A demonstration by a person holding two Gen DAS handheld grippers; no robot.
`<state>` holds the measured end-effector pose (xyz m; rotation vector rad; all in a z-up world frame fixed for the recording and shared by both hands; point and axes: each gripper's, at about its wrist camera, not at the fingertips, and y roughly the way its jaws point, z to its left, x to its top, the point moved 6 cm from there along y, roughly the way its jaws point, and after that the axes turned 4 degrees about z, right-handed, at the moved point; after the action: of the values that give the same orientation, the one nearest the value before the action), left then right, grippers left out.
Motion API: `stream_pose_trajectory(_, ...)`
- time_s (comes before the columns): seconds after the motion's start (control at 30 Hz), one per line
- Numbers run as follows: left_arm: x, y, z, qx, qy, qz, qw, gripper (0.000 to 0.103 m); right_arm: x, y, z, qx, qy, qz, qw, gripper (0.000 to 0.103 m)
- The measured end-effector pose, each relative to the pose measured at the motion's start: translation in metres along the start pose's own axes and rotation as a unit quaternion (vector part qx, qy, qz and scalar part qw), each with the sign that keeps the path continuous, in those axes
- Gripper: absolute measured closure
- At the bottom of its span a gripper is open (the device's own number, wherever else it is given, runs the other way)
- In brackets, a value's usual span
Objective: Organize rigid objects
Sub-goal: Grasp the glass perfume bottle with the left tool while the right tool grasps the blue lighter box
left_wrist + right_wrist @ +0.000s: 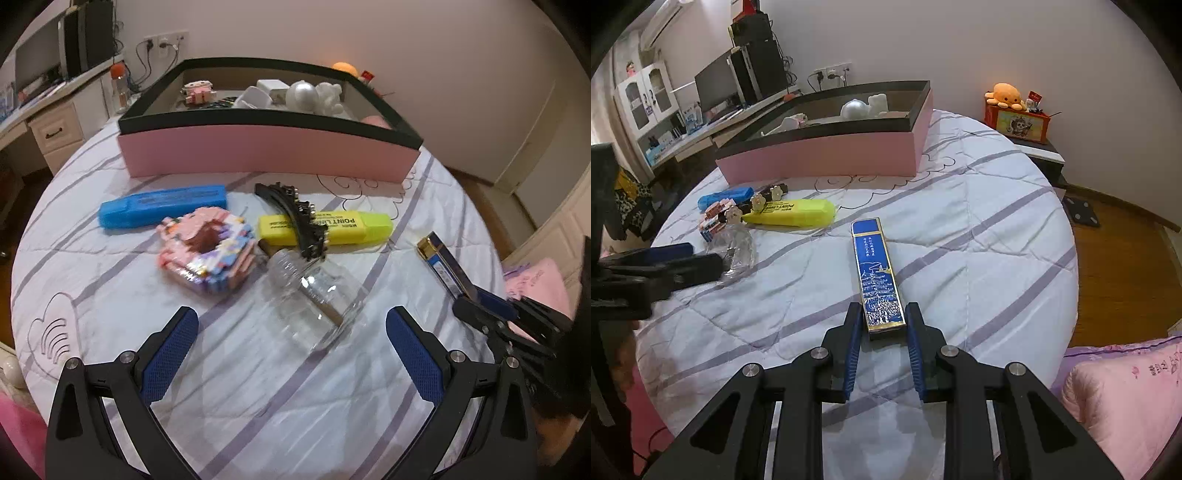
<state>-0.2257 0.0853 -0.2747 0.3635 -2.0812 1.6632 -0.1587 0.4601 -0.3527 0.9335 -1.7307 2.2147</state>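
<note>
The task looks partly done: the pink box, far ahead of both claws on the bed, already holds a silver ball and other small items. The right claw has its fingers pressed on the near end of the blue case, gripping it. The left claw is spread wide with nothing in it, the clear bottle lying just ahead; beyond wait the yellow highlighter, blue highlighter, hair clip and block toy

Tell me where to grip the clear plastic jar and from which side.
Grip the clear plastic jar across its wide body, coming from the near side with the open left gripper. It lies on its side, its neck pointing away under the hair clip.
</note>
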Motion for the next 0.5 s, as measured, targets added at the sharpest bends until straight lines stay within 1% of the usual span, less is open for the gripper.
stream_pose_trajectory(0.1,0.004,0.011,-0.005,0.009,-0.007,0.009,0.9999,0.000,0.001,0.002,0.000,0.000,-0.004,-0.004,1.000,0.079)
stream_pose_trajectory(0.17,0.007,0.014,-0.005,0.018,-0.011,0.004,0.9998,0.000,0.002,0.003,0.000,0.004,-0.003,-0.006,1.000,0.079)
stream_pose_trajectory(0.2,0.008,0.015,-0.006,0.016,-0.010,0.000,0.9998,0.001,0.002,0.003,0.000,0.006,0.000,-0.008,1.000,0.079)
stream_pose_trajectory(0.27,0.009,0.011,-0.008,0.000,-0.004,-0.017,0.9999,0.010,0.003,0.005,-0.001,0.009,0.001,-0.009,1.000,0.079)
stream_pose_trajectory(0.3,0.008,0.011,-0.008,-0.009,0.005,-0.015,0.9998,0.018,0.003,0.005,-0.001,0.011,0.002,-0.010,1.000,0.079)
stream_pose_trajectory(0.33,0.006,0.011,-0.008,-0.007,0.013,-0.012,0.9998,0.028,0.003,0.004,-0.001,0.012,0.003,-0.010,1.000,0.079)
stream_pose_trajectory(0.37,0.004,0.010,-0.006,-0.002,0.024,-0.012,0.9996,0.030,0.003,0.004,-0.002,0.015,0.005,-0.010,1.000,0.078)
stream_pose_trajectory(0.43,0.001,0.006,-0.004,-0.006,0.041,-0.013,0.9991,0.040,0.004,0.005,-0.002,0.021,0.011,-0.011,1.000,0.076)
stream_pose_trajectory(0.47,0.000,0.005,-0.002,-0.011,0.044,-0.012,0.9989,0.044,0.004,0.004,-0.002,0.023,0.013,-0.012,1.000,0.073)
stream_pose_trajectory(0.5,-0.002,0.003,0.001,-0.013,0.047,-0.010,0.9987,0.050,0.005,0.005,-0.001,0.028,0.015,-0.012,0.999,0.067)
